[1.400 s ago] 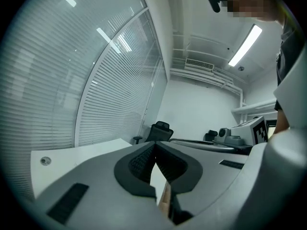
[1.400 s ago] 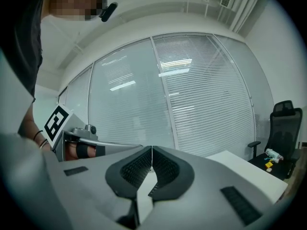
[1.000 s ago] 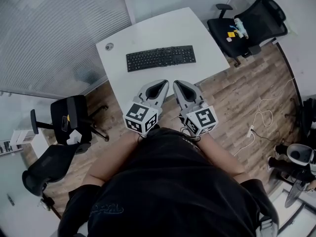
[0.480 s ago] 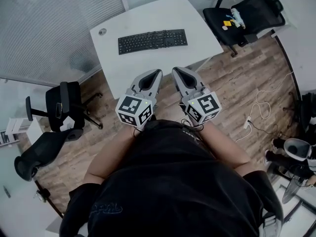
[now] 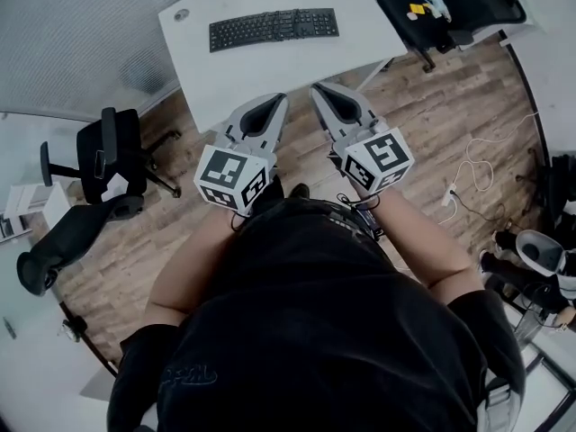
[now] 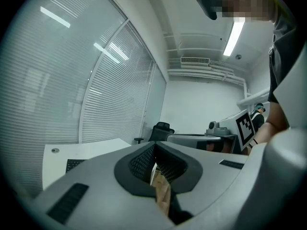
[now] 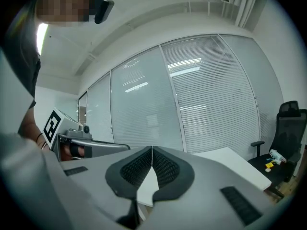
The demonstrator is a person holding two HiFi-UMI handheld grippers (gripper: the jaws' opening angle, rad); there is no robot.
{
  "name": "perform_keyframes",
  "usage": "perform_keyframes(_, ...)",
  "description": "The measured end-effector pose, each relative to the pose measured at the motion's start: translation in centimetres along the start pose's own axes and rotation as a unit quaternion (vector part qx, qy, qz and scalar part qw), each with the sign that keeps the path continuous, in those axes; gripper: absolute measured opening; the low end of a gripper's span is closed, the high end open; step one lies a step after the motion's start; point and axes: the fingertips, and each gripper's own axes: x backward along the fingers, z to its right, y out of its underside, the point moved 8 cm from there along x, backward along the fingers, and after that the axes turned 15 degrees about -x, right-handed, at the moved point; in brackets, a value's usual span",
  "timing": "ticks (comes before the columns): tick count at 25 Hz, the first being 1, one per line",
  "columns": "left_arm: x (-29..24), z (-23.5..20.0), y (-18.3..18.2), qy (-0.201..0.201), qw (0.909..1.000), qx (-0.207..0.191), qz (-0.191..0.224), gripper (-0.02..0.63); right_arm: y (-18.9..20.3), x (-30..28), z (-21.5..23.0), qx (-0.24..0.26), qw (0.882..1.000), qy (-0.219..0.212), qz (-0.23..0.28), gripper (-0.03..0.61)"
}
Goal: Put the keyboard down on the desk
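- Starting nearest the person, the left gripper [image 5: 278,99] and the right gripper [image 5: 317,89] are held out side by side in front of the body, each with its marker cube at the back end.
- In its own view the left gripper has both jaws pressed together at the tips with nothing between them. The right gripper's jaws are likewise closed on nothing. Both match the frames from a second ago.
- Under the gripper bodies is the wooden floor [image 5: 180,232]. The tips reach about to the near edge of the desk [image 5: 297,66].
- Well ahead of both sets of tips, slightly to the left gripper's side, the keyboard [image 5: 274,28] lies flat on the desk, touched by neither gripper.
- Compared with a second ago, the keyboard and desk sit farther ahead of the tips, and the gap between tips and keyboard has widened. The keyboard's spot on the desk is unchanged.
- Beyond the keyboard on the left gripper's side, a small round grommet [image 5: 182,14] sits in the desk top.
- Off to the left gripper's side stands a black office chair [image 5: 110,156].
- Off to the right gripper's side, past the desk corner, another black chair [image 5: 450,12] carries small yellow items.
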Motion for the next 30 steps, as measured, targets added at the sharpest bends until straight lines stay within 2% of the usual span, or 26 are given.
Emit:
perform_keyframes(10,2.6,2.5,0.2,0.007,1.0,-0.002,0.003,0.014,0.9,2.2,-2.8,0.0,1.0,-0.005,0.001,0.023)
perform_keyframes(15,4.1,2.3,0.1,0.005,0.9999,-0.007,0.008,0.014,1.3,2.3,-4.3,0.001,1.0,-0.006,0.004,0.023)
perform_keyframes(23,6.7,2.2,1.2,0.03,0.9996,0.001,0.0,0.014,2.5,2.3,-7.2,-0.002,1.0,0.003,0.003,0.023)
perform_keyframes(30,11.0,1.6,2.0,0.039,0.9992,0.003,-0.002,0.014,4.3,2.2,-11.2,0.0,1.0,0.015,0.001,0.023)
